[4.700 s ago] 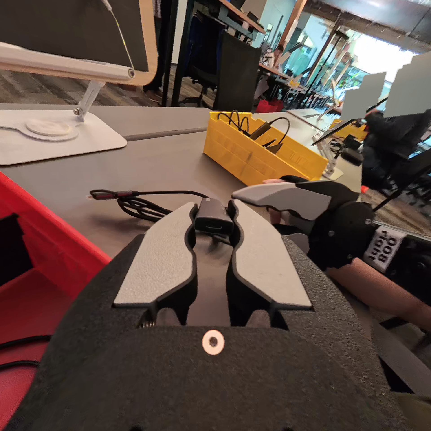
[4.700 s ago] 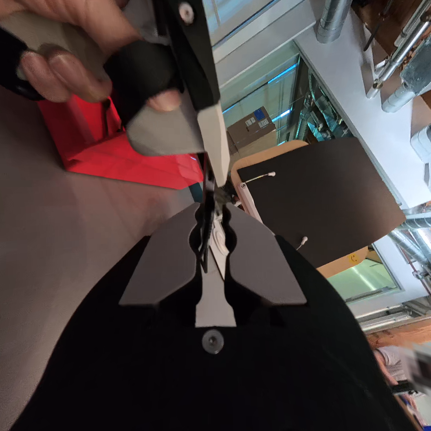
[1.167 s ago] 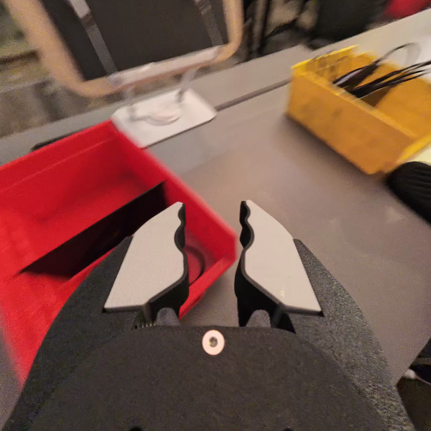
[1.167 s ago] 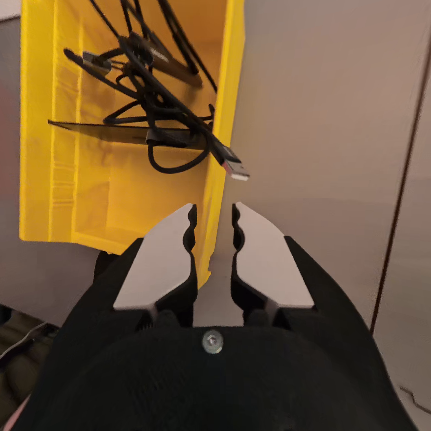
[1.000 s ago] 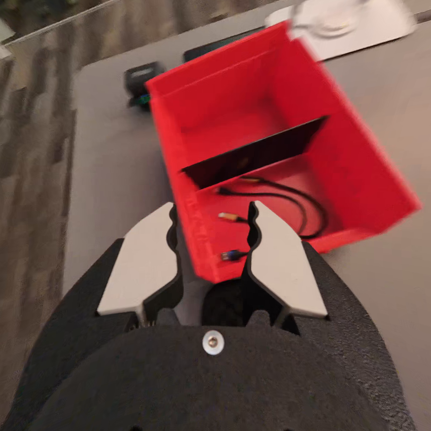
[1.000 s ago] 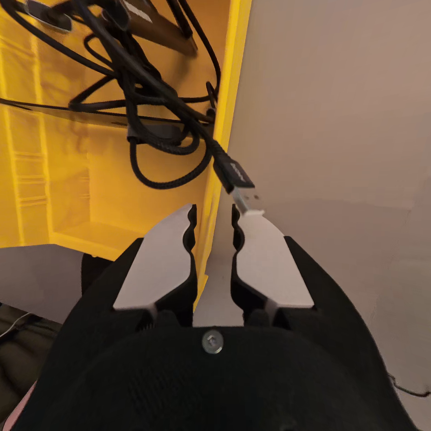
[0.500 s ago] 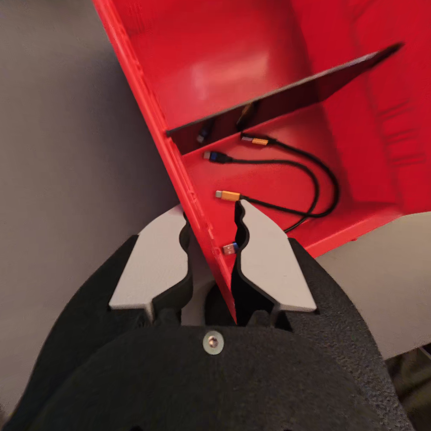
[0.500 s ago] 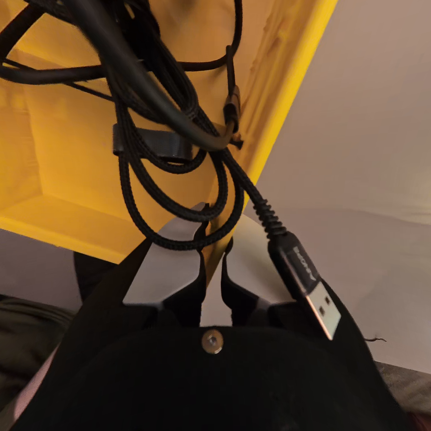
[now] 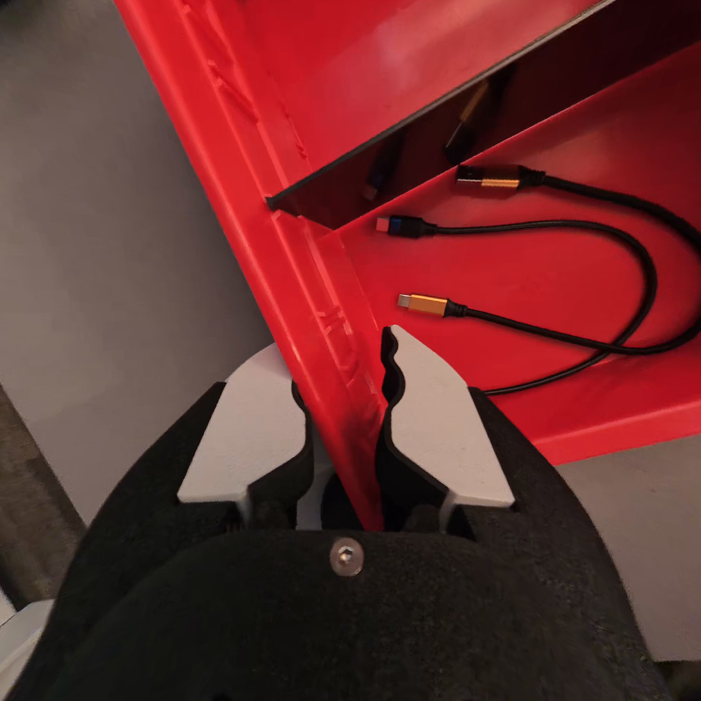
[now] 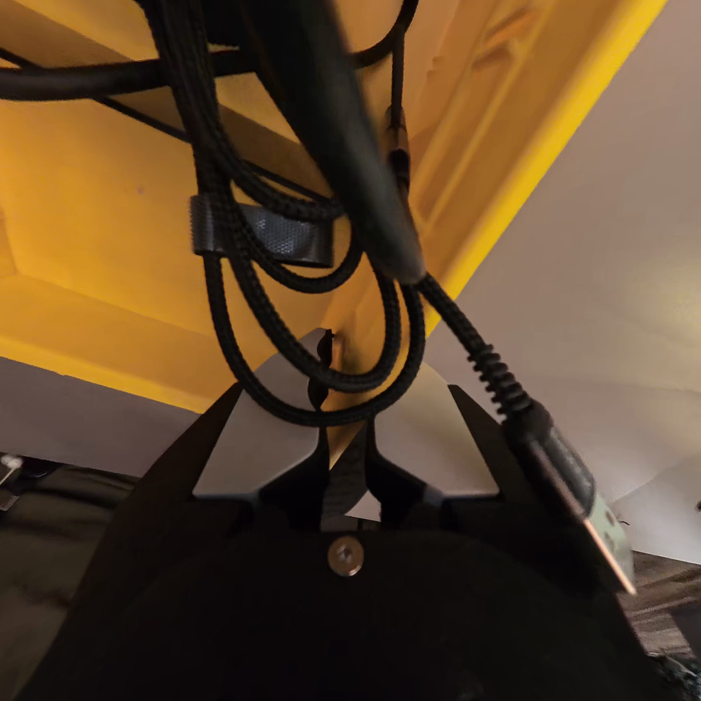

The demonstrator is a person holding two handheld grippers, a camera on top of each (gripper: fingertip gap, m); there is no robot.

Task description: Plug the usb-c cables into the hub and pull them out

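Left claw (image 9: pixel 343 383) clamps the red bin (image 9: pixel 315 288) wall; right claw (image 10: pixel 341 383) grips the yellow bin (image 10: pixel 489 212) wall, cables (image 10: pixel 315 364) draped over; bins look light and stiff; cables limp, best held by plugs.

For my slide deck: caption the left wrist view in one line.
Left tool straddling the side wall of a red bin that holds orange-tipped and blue-tipped black cables.

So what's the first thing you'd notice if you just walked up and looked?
The big red bin fills the left view, its side wall standing between the left tool's fingers, with orange-tipped cables lying inside. In the right view, a tangle of black braided cables spills out of a yellow bin and drapes over the right tool.
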